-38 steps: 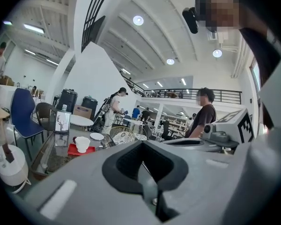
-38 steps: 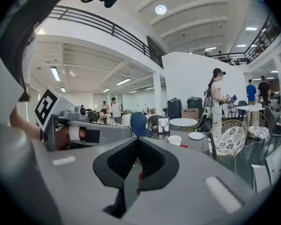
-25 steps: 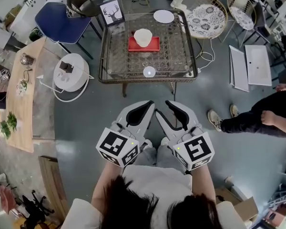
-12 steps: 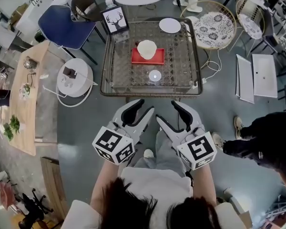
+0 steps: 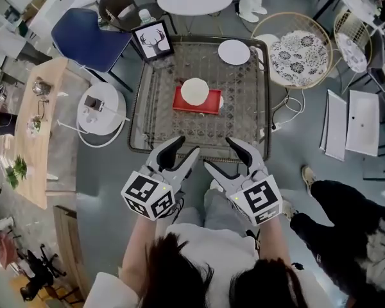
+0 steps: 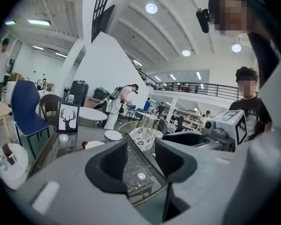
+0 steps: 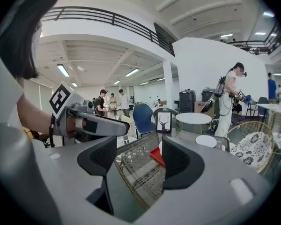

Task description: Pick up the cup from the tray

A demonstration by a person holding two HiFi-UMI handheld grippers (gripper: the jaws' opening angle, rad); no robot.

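A white cup point(image 5: 195, 91) stands on a small red tray point(image 5: 197, 103) near the middle of the glass-topped table point(image 5: 244, 117). Both grippers hover at the table's near edge, short of the tray. My left gripper point(image 5: 183, 147) is open and holds nothing; in the left gripper view the cup point(image 6: 94, 144) shows to the left of its jaws. My right gripper point(image 5: 218, 153) is open too, with nothing in it. In the right gripper view the red tray point(image 7: 157, 156) shows between its jaws, and the right jaw mostly hides the cup.
A white plate point(image 5: 234, 52) and a framed deer picture point(image 5: 153, 40) sit at the table's far side. A blue chair point(image 5: 90, 31), a round white device point(image 5: 102, 111) and a wooden bench point(image 5: 35, 127) are left. A wicker chair point(image 5: 300, 49) and a person's legs point(image 5: 346, 223) are right.
I have stepped closer to the table, and both open grippers have come forward from over the floor to the table's near edge. The cup and tray have not moved.
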